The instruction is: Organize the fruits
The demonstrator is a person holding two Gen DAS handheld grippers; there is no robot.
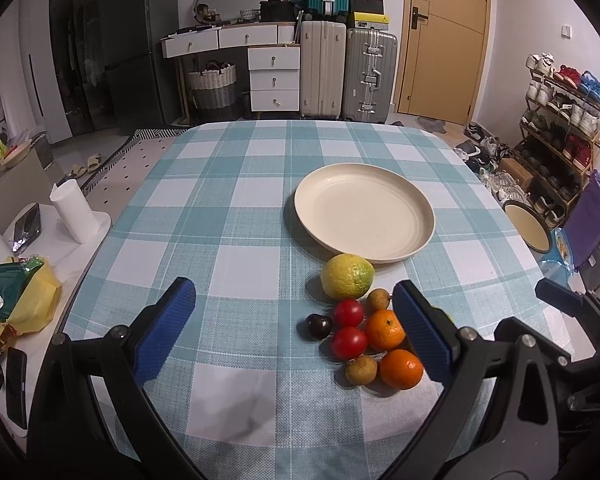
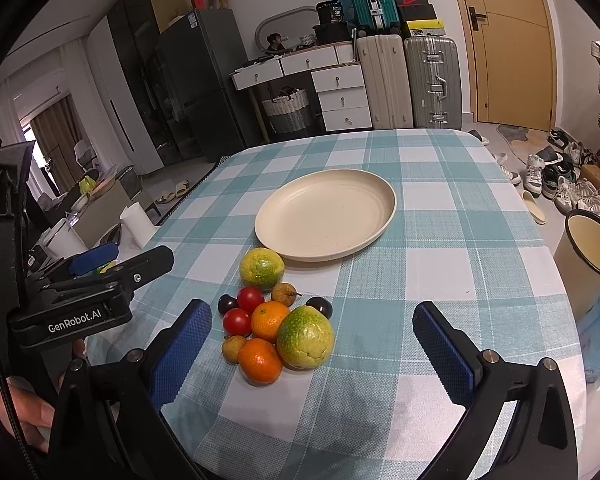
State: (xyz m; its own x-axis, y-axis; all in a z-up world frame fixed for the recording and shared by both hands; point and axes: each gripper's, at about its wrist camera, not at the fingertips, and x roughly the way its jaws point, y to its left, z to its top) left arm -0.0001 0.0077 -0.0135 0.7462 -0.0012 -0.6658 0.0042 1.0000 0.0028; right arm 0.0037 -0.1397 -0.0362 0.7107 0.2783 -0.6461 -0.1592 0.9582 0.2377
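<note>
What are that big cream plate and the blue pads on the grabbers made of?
The round cream plate looks like matte plastic or a wheat-straw composite: dull sheen, faint specks, thin rim; ceramic is possible. The blue pads on the right gripper look like soft rubber, given their fine dimpled grip texture. The checked tablecloth shows a woven fabric grain.
</note>
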